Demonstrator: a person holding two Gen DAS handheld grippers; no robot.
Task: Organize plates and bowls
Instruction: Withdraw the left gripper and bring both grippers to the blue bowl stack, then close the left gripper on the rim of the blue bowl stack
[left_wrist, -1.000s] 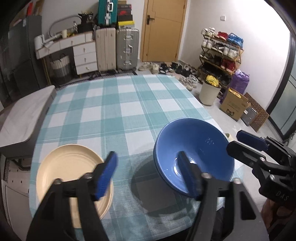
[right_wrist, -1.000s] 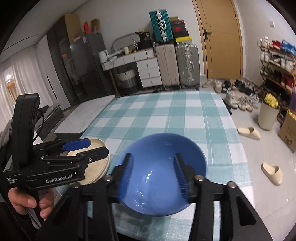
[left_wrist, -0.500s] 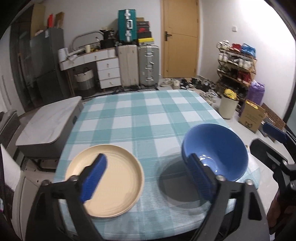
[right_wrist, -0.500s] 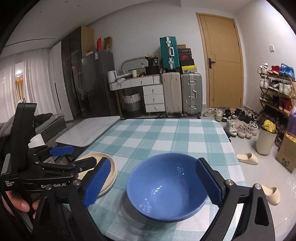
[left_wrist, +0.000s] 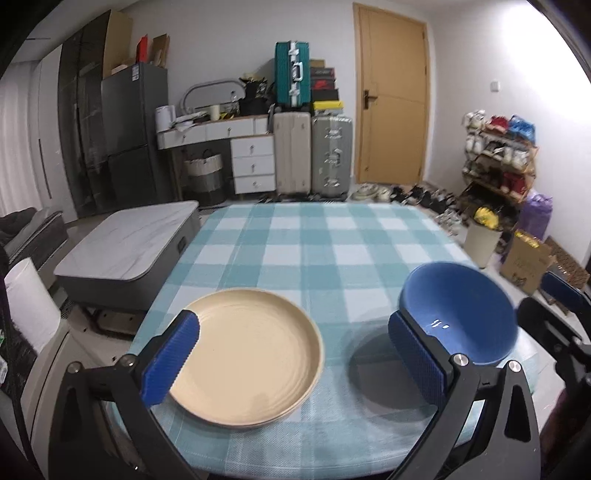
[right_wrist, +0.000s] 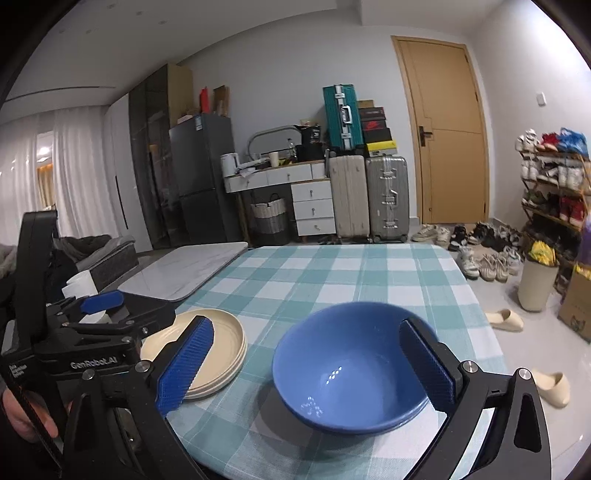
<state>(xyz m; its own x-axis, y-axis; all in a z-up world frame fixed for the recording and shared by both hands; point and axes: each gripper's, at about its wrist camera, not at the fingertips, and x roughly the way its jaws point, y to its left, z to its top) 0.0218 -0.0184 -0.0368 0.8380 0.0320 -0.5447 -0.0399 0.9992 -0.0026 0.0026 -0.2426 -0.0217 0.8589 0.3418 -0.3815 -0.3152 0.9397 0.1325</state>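
Moved: both my grippers backed off, jaws just opened wide, nothing held.
Left gripper (left_wrist: 295, 360): plates (left_wrist: 247, 356) near-left.
Right gripper (right_wrist: 306, 363): bowl (right_wrist: 351, 369) near-right.
Progress: sorted, apparently done.

Left gripper (left_wrist: 295, 362) and right gripper (right_wrist: 306, 365) both gape wide, jaws just been opening, nothing pinched between the pads.

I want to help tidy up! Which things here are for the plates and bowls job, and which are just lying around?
For the job:
- cream plates, stacked on the checked table
- blue bowls, nested beside them

Just lying around:
- suitcases
- shoe rack
- slippers on the floor
- bin
- cardboard box
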